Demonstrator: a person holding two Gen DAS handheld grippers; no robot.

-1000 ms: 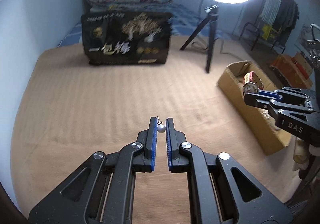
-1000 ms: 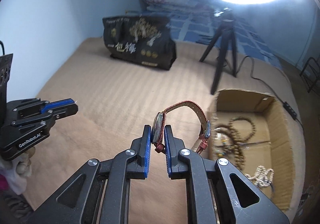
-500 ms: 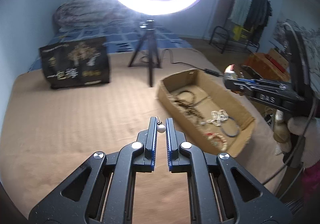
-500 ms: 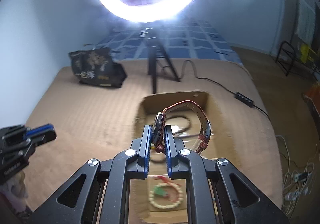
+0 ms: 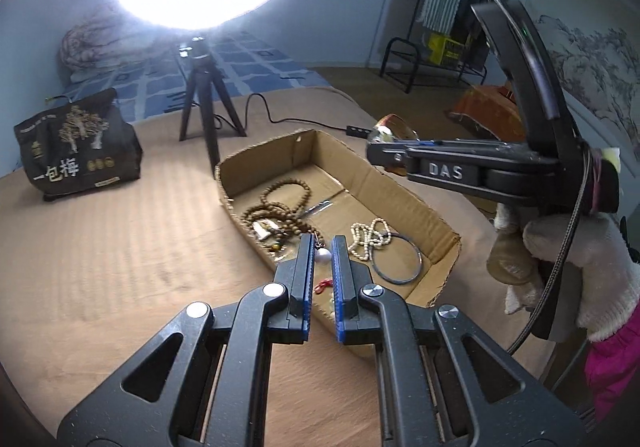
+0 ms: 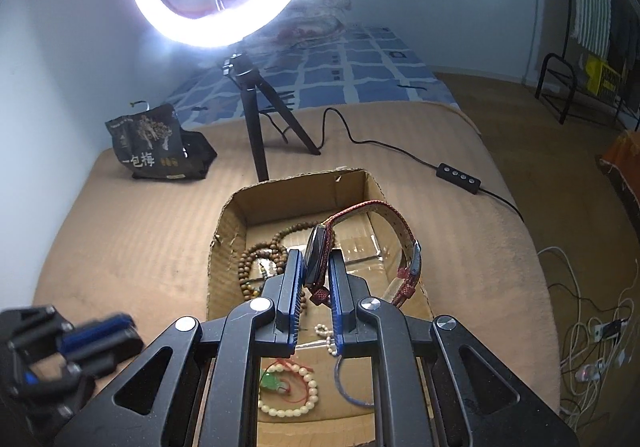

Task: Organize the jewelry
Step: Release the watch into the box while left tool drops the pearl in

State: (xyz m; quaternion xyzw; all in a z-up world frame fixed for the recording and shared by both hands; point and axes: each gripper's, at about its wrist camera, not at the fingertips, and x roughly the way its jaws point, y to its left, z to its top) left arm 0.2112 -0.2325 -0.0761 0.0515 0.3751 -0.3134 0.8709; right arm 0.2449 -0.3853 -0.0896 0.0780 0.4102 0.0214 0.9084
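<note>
We note left tool (image 5: 323, 247) pinches pearl earring (image 5: 323, 254), right tool (image 6: 313, 265) clamps red-strap watch (image 6: 320, 259); both above cardboard box (image 6: 226, 231), judged positioned for drop-in.

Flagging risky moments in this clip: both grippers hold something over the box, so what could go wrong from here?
1. The left gripper pinches only a small silver bead earring; it could slip or roll out.
2. The watch in the right gripper trails its strap; dropped, it may snag the brown bead strands.
3. Either piece could miss the cardboard box and land on the blanket.
</note>
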